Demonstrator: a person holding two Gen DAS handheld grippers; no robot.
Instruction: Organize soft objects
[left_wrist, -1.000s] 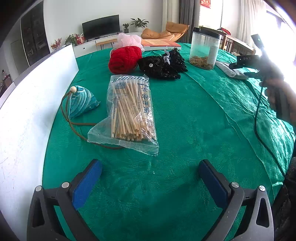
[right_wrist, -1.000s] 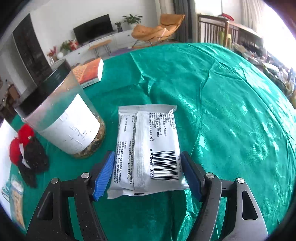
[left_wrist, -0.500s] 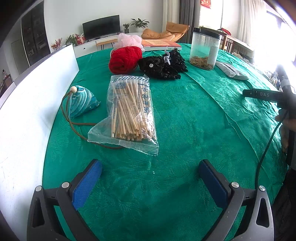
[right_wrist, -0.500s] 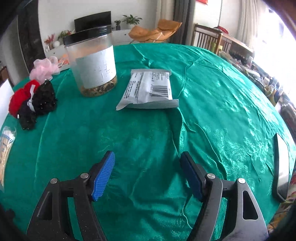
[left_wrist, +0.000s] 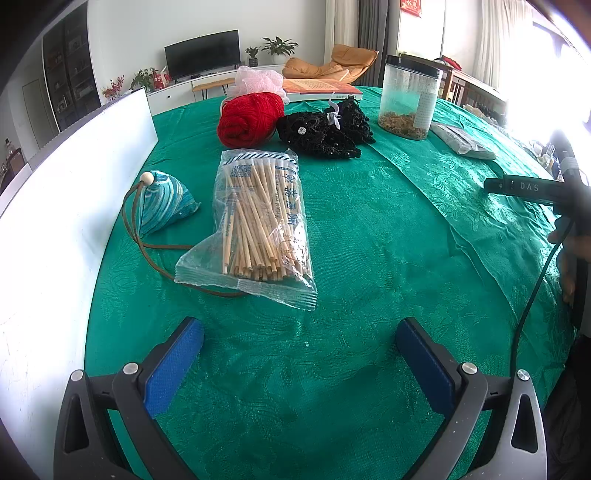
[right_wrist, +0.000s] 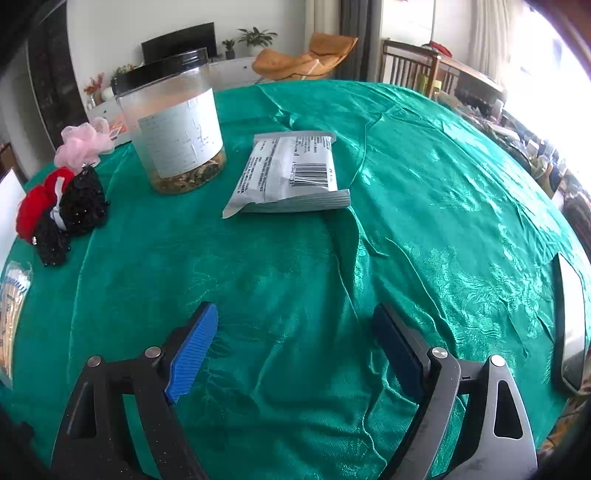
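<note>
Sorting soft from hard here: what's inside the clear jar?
The clear jar holds a shallow layer of brownish dried bits at the bottom; its white label hides part of the interior.

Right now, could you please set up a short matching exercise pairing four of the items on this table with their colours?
Items:
1. yarn ball
2. mesh puff
3. beaded lace bundle
4. triangular pouch

Colours:
A. black
B. teal striped
C. red
D. pink

Pairs: 1-C, 2-D, 3-A, 4-B
</note>
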